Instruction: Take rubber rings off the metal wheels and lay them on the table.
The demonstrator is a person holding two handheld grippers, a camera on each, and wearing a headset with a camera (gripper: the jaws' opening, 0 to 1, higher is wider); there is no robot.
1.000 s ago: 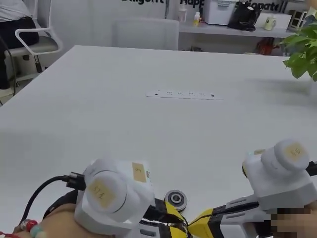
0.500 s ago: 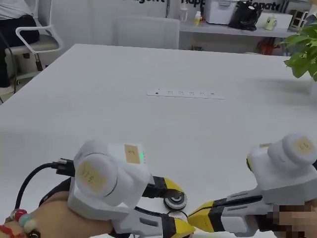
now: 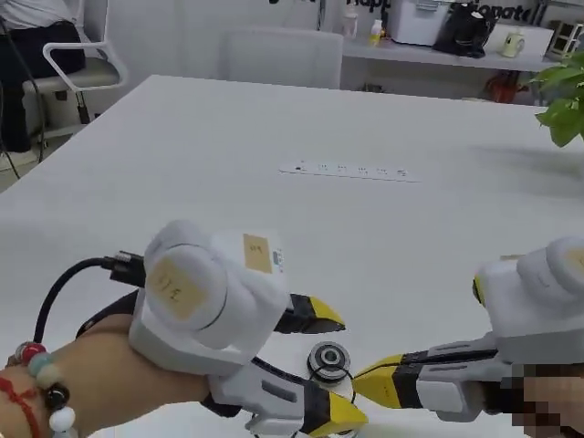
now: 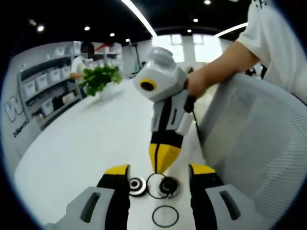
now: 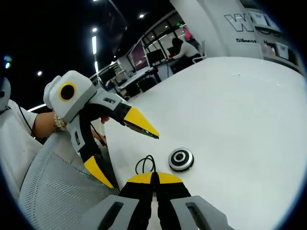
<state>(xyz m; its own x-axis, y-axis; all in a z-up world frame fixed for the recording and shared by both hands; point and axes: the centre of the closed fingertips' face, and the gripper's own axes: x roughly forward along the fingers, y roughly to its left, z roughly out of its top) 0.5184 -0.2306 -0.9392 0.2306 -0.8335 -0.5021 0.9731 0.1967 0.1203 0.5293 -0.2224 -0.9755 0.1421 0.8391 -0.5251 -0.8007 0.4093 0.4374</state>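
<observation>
A metal wheel lies on the white table between the spread yellow-tipped jaws of my left gripper, which is open. My right gripper comes in from the right, shut, with its tip beside the wheel. In the right gripper view a thin black rubber ring loops up from the shut jaws of the right gripper, left of the wheel. The left gripper view shows two wheels, the ring between them, and a loose ring flat on the table.
A white power strip lies mid-table. A green plant stands at the far right edge. Chairs and a shelf with boxes are beyond the table. A mesh chair back is close behind the grippers.
The left gripper has moved forward and its jaws now stand apart on either side of the wheel. The right gripper's tip has stayed close to the wheel. The head camera shifted slightly.
</observation>
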